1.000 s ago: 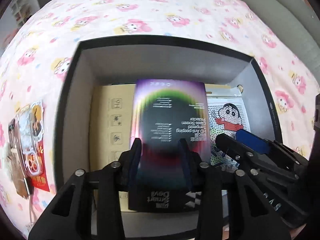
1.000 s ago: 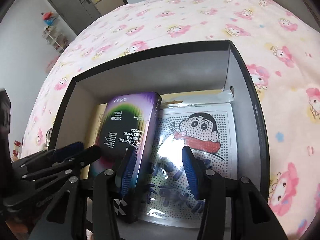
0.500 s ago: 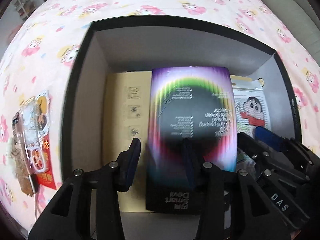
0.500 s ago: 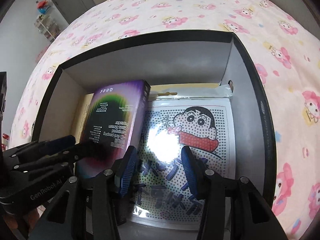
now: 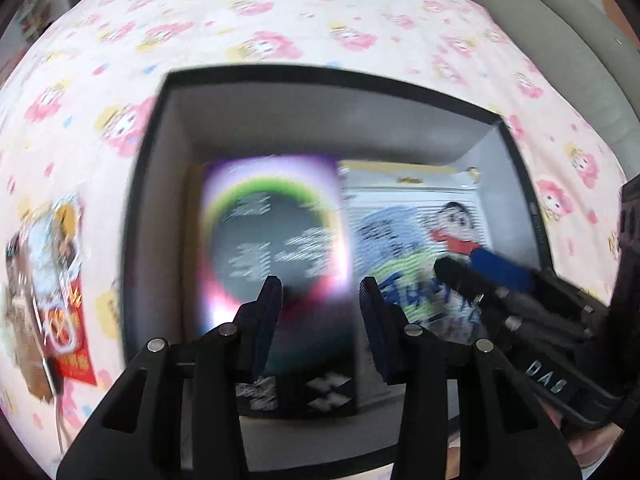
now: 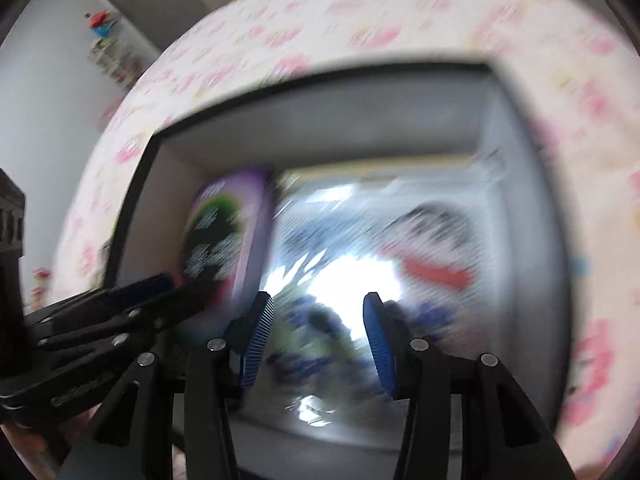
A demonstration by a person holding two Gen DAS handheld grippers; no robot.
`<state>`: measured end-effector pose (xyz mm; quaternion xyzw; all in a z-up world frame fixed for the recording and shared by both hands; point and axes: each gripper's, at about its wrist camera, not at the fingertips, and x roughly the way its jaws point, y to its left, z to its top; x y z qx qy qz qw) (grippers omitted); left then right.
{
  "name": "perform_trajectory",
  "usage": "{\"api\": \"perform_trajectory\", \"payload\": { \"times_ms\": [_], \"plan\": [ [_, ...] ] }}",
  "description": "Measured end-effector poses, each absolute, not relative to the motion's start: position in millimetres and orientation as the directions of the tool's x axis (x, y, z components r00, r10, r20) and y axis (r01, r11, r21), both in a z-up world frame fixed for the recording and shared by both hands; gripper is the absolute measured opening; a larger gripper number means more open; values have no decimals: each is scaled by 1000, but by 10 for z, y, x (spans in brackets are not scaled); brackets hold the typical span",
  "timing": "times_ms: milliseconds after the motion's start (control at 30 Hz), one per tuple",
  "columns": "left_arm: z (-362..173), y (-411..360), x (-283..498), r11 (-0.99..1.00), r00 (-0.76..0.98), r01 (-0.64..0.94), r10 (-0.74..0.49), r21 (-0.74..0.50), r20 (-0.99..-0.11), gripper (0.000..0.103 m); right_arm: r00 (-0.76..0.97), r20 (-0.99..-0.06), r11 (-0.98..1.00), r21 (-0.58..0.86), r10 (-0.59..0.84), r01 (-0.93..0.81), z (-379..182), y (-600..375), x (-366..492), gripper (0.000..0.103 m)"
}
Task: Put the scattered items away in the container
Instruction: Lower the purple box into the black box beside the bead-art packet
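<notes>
On the pink bedspread [image 5: 320,12], the purple box [image 5: 276,248] lies boxed beneath the left gripper [image 5: 320,300], seemingly released.

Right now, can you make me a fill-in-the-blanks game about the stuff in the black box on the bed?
1. The purple screen protector box lies inside the black cardboard box to the ____ of the cartoon boy packet in the left wrist view.
2. The red snack packet lies ____ the black cardboard box, on the bedsheet.
3. The bedsheet has cartoon prints that are mostly ____ in colour.
4. The left gripper holds ____.

Missing words: left; outside; pink; nothing
</notes>
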<state>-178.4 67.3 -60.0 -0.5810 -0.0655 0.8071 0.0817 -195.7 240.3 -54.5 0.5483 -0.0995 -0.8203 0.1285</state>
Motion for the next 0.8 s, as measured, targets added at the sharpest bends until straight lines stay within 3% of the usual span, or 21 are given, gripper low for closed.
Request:
{"api": "perform_trajectory", "payload": {
  "times_ms": [67, 200, 333, 433, 533, 600, 667, 800],
  "plan": [
    [-588, 789, -1855, -971, -298, -104, 237, -216, -924, 36, -440, -856, -960, 270, -273, 71, -408, 2522, -1931, 43],
    [-666, 1073, -1908, -956, -243, -183, 271, -230, -931, 37, -488, -835, -963, 262, -256, 57, -284, 2743, -1951, 43],
    [-777, 1303, -1941, -967, -239, -222, 181, -128, -954, 39, -474, -852, -972, 233, -224, 41, -335, 2690, -1980, 43],
    [-931, 1427, -1987, -973, -228, -232, 41, 13, -973, 40, -457, -861, -973, 222, -224, 58, -338, 2619, -2091, 43],
    [-988, 1402, -2021, -976, -233, -208, -19, 69, -972, 53, -434, -876, -977, 205, -213, 67, -432, 2573, -2086, 43],
    [-999, 1325, -2047, -981, -215, -190, 17, 25, -976, 49, -436, -877, -979, 189, -202, 73, -449, 2550, -2095, 44],
    [-1004, 1245, -2069, -987, -208, -159, 30, 4, -978, 32, -434, -877, -978, 188, -206, 86, -443, 2526, -2125, 44],
    [-994, 1058, -2113, -990, -200, -109, 106, -85, -974, 22, -405, -876, -965, 239, -262, 108, -406, 2487, -2232, 44]
  ]
}}
